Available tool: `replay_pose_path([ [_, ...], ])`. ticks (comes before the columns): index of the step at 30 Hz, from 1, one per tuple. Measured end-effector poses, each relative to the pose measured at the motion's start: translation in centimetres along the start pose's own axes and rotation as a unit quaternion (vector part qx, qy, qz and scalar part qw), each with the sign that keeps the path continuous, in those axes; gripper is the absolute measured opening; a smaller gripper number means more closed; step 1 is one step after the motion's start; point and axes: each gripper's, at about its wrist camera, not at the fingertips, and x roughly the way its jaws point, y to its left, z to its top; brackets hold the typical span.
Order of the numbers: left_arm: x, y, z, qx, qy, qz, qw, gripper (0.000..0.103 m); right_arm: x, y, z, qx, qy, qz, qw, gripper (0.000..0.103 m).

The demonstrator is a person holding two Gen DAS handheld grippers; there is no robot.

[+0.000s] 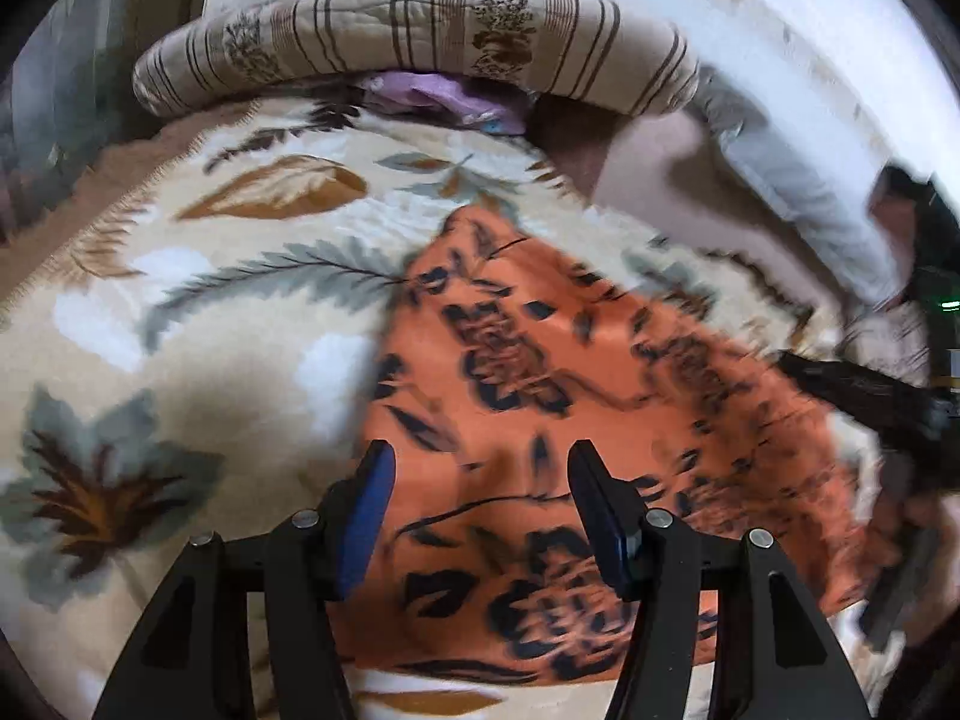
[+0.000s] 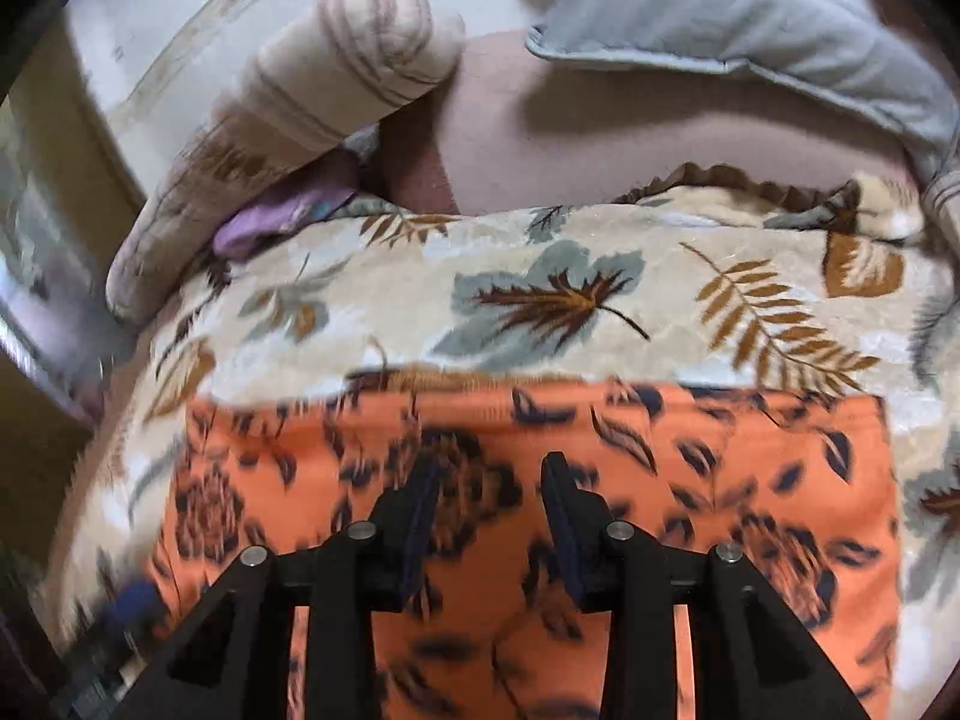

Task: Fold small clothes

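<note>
An orange garment with a dark flower and leaf print (image 1: 600, 372) lies spread on a cream blanket with a leaf pattern (image 1: 180, 312). My left gripper (image 1: 480, 480) hovers over the garment's near left part. Its jaws stand apart and only flat cloth shows between the blue pads (image 1: 366, 516). In the right wrist view the same orange garment (image 2: 720, 468) fills the lower half, its far edge running straight across the blanket (image 2: 540, 294). My right gripper (image 2: 489, 480) sits low over it with its jaws half apart, and nothing looks pinched between them.
A striped beige bolster (image 1: 414, 36) lies along the far side with a purple cloth (image 1: 432, 96) tucked under it. A grey pillow (image 2: 750, 24) rests on a pinkish sheet (image 2: 600, 138). A dark blurred shape (image 1: 870, 396) crosses the garment's right edge.
</note>
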Motion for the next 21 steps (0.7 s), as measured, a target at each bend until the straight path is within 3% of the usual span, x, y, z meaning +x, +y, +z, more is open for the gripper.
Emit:
replay_pose_path([
  [2, 0.1, 0.4, -0.3, -0.002, 0.003, 0.020, 0.9998, 0.061, -0.5, -1.9, -0.8, 0.012, -0.003, -0.046, 0.999, 0.039],
  [3, 0.3, 0.8, -0.5, -0.007, 0.013, 0.036, 0.9992, 0.061, -0.2, -4.0, -1.0, 0.028, -0.004, -0.092, 0.995, 0.039],
  [6, 1.6, 1.6, -1.0, -0.018, 0.056, 0.052, 0.9969, 0.061, 0.8, -9.0, -1.6, 0.073, 0.005, -0.171, 0.983, 0.039],
  [9, 2.2, 1.9, -1.3, -0.021, 0.064, 0.055, 0.9962, 0.066, 3.2, -12.6, -1.9, 0.113, 0.047, -0.167, 0.978, 0.042],
  [12, 2.0, 1.6, -1.0, -0.012, 0.068, 0.058, 0.9959, 0.066, 2.7, -10.8, -0.6, 0.091, 0.052, -0.187, 0.977, 0.045],
  [15, 2.0, 2.2, -1.1, -0.026, 0.075, 0.047, 0.9957, 0.069, 2.3, -5.3, 1.3, 0.057, 0.034, -0.099, 0.993, 0.044],
  [17, 2.0, 2.7, -1.2, -0.039, 0.078, 0.045, 0.9952, 0.072, 3.3, -0.9, 2.1, 0.023, 0.052, -0.035, 0.998, 0.049],
  [18, 2.0, 2.9, -1.3, -0.044, 0.078, 0.040, 0.9952, 0.073, 4.2, 2.0, 2.3, 0.006, 0.067, 0.005, 0.998, 0.050],
  [21, 2.3, 2.7, -1.4, -0.035, 0.077, 0.043, 0.9955, 0.074, 8.4, 8.1, 1.9, -0.018, 0.134, 0.074, 0.988, 0.050],
])
